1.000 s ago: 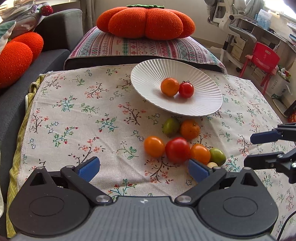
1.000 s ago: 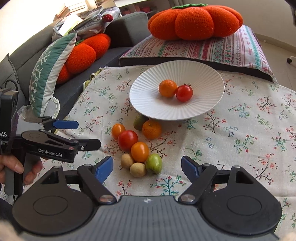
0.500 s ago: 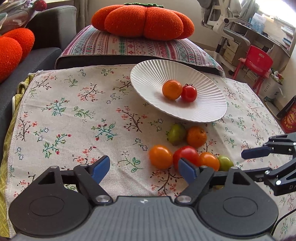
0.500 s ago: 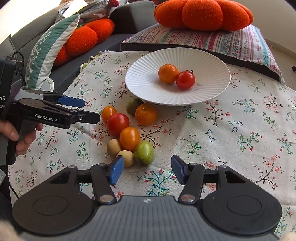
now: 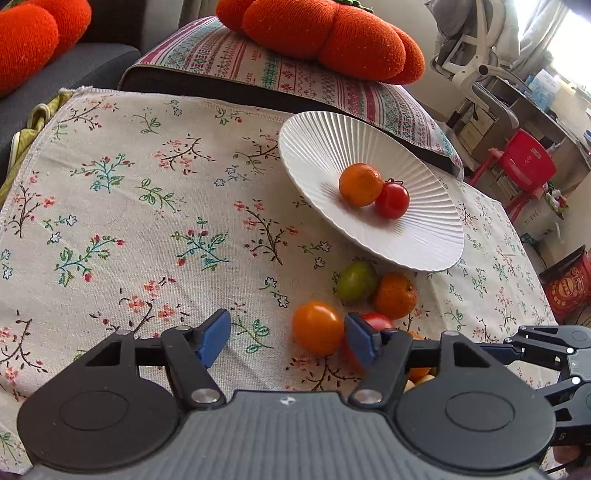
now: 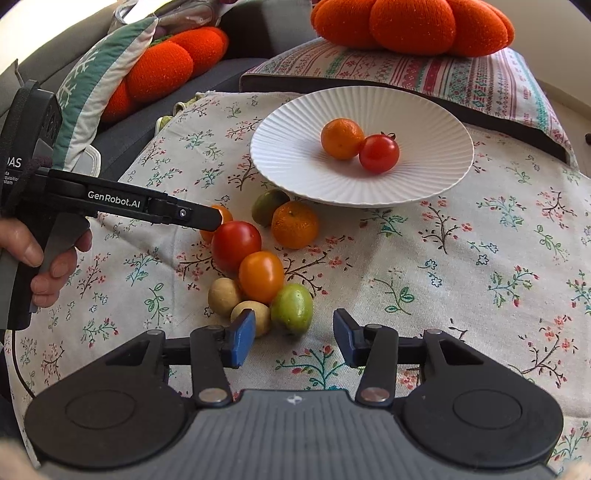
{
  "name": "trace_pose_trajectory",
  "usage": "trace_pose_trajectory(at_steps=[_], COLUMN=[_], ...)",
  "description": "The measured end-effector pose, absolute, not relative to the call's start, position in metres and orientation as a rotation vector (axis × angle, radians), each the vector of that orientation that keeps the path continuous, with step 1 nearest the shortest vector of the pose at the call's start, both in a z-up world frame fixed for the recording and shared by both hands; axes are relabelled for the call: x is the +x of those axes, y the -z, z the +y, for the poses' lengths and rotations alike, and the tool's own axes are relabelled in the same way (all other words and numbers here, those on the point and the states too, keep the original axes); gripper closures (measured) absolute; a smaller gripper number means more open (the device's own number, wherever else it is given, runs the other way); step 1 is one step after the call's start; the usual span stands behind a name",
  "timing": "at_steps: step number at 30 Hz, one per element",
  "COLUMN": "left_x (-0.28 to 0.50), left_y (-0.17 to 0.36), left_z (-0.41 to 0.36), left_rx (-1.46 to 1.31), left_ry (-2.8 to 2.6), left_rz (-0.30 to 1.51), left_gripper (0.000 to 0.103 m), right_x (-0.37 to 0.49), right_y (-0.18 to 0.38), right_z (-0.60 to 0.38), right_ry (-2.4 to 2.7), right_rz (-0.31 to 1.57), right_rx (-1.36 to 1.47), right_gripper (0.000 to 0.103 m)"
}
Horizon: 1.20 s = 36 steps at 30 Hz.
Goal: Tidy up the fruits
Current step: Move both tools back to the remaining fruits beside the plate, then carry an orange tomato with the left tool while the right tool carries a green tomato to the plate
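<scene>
A white ribbed plate holds a tangerine and a red tomato. Below it on the floral cloth lies a cluster of fruit: an orange tomato, a red tomato, a green fruit, a tangerine, another orange tomato, a green fruit and two beige ones. My left gripper is open, low over the cloth, its right finger beside the orange tomato. My right gripper is open just before the green fruit.
A pumpkin cushion on a patterned pillow lies behind the plate. A grey sofa with orange cushions is to the left. A red chair and desk stand at the far right.
My left gripper has moved forward and right, down to the orange tomato. My right gripper has moved closer to the fruit cluster and its jaws have narrowed a little.
</scene>
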<state>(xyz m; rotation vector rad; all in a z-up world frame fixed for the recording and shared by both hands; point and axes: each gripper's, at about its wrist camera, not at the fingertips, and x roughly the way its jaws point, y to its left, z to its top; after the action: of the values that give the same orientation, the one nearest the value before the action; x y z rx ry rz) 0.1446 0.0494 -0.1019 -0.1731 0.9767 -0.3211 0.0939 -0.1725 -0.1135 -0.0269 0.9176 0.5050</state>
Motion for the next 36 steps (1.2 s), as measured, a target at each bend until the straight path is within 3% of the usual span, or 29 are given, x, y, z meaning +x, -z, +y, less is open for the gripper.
trace_pose_trajectory(at_steps=[3, 8, 15, 20, 22, 36], left_x=[0.146, 0.144, 0.143, 0.143, 0.143, 0.14], left_y=[0.103, 0.101, 0.105, 0.105, 0.104, 0.096], left_z=[0.051, 0.044, 0.032, 0.035, 0.034, 0.039], left_rx=[-0.205, -0.187, -0.134, -0.151, -0.146, -0.123], left_ry=[0.311, 0.315, 0.339, 0.335, 0.333, 0.33], left_rz=[0.979, 0.963, 0.977, 0.975, 0.973, 0.945], left_gripper=[0.048, 0.06, 0.09, 0.09, 0.091, 0.092], right_x=[0.095, 0.096, 0.098, 0.099, 0.099, 0.098], right_y=[0.114, 0.114, 0.115, 0.118, 0.119, 0.114], right_z=[-0.171, -0.17, -0.171, -0.17, -0.167, -0.177], right_ry=[-0.507, -0.514, -0.516, -0.503, -0.498, -0.501], right_rz=[0.918, 0.918, 0.929, 0.936, 0.932, 0.917], right_rx=[-0.023, -0.019, -0.005, -0.004, -0.024, -0.002], right_gripper=[0.061, 0.066, 0.07, 0.07, 0.078, 0.079])
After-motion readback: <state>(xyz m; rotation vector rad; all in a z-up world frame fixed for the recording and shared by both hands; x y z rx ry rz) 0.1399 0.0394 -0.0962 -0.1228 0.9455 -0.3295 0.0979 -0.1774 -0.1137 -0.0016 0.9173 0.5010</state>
